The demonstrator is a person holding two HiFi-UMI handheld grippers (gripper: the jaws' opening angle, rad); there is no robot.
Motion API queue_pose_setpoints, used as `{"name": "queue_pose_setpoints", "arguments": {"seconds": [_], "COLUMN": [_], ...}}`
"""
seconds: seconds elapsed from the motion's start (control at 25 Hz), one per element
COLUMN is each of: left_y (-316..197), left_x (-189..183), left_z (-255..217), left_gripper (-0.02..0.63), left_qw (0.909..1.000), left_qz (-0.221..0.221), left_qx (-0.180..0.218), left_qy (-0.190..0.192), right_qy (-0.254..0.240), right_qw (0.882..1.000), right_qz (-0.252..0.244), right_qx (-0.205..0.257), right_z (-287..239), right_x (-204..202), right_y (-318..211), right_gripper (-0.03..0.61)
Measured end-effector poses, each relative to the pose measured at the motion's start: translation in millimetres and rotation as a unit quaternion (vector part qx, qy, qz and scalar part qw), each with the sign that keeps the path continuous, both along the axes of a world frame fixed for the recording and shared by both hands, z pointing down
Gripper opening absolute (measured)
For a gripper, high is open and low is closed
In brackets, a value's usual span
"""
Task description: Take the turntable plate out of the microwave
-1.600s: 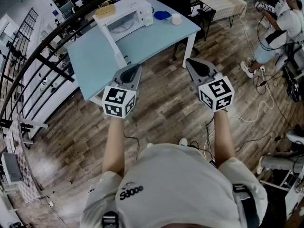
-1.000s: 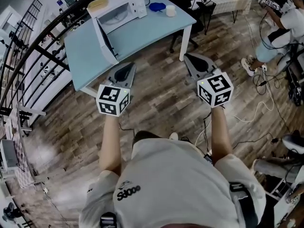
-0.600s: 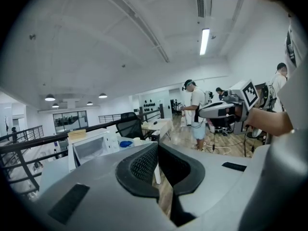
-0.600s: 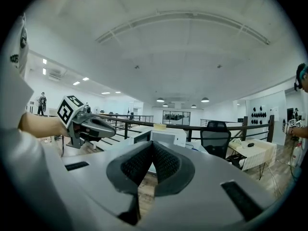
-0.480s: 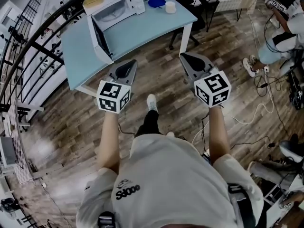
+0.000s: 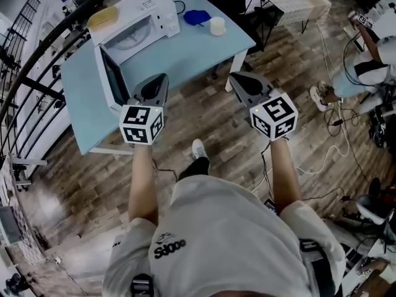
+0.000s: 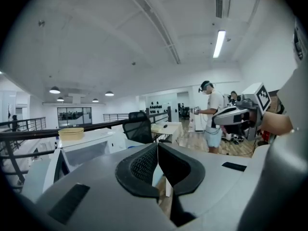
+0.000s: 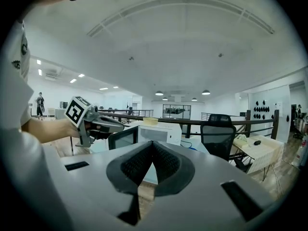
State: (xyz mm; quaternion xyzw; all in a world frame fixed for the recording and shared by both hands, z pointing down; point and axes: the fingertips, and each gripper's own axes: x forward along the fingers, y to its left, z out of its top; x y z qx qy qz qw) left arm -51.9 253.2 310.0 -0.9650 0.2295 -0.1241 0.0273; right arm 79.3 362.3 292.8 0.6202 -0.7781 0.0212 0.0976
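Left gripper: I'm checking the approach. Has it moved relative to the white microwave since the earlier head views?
Yes. The left gripper has come forward toward the white microwave; its tip now lies beside the open door.

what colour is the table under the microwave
Light blue. The rectangular tabletop under the white microwave shows best in the head view.

Table (image 6: 185, 51) bearing a microwave (image 6: 139, 11) at its far left, door (image 6: 110, 79) swung out toward the near edge. Turntable plate (image 6: 131, 40) inside; basket (image 6: 103, 15) on top. Dish (image 6: 195, 17) and cup (image 6: 216, 25) lie right of the microwave. Left gripper (image 6: 159, 77) and right gripper (image 6: 234, 77) are side by side at the near edge.
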Motion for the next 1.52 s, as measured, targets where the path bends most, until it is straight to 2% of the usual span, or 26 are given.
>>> {"name": "queue_pose_setpoints", "arguments": {"seconds": [0.2,0.32,0.44,0.68,0.8,0.92,1.0,1.08,1.24,1.36,1.52], "left_y": [-100,-149,-190,-236,-250,-261,-273,-286,-306,-318,-329], "left_x": [20,23,20,24,26,31,33,36,42,45,43], "left_z": [-1,4,15,17,17,17,17,22,31,35,40], "left_gripper": [0.020,0.018,0.018,0.018,0.018,0.018,0.018,0.018,0.018,0.018,0.018], "left_qw": [0.9993,0.9978,0.9950,0.9916,0.9912,0.9878,0.9834,0.9780,0.9638,0.9532,0.9366], "left_qz": [-0.031,-0.057,-0.087,-0.113,-0.116,-0.123,-0.146,-0.181,-0.241,-0.277,-0.326], "left_qx": [-0.017,-0.031,-0.048,-0.058,-0.058,-0.077,-0.084,-0.083,-0.092,-0.093,-0.092], "left_qy": [0.008,0.010,0.011,0.023,0.027,0.055,0.067,0.063,0.070,0.078,0.091], "right_qy": [-0.002,-0.022,-0.019,-0.043,-0.071,-0.099,-0.110,-0.111,-0.077,-0.054,-0.064], "right_qw": [1.000,0.999,0.999,0.996,0.992,0.985,0.980,0.976,0.962,0.948,0.928], "right_qz": [-0.026,-0.023,-0.024,-0.072,-0.102,-0.140,-0.163,-0.188,-0.263,-0.312,-0.362], "right_qx": [0.002,0.023,0.032,0.017,0.020,0.020,0.020,0.017,-0.007,-0.034,-0.065], "right_z": [-15,-19,-20,-14,-13,-9,-9,-8,6,23,42], "right_x": [20,30,35,39,41,45,51,57,52,46,41], "right_y": [-100,-150,-191,-252,-285,-318,-342,-363,-395,-412,-437], "right_gripper": [0.006,0.006,0.006,0.006,0.006,0.006,0.006,0.006,0.006,0.006,0.006]}}
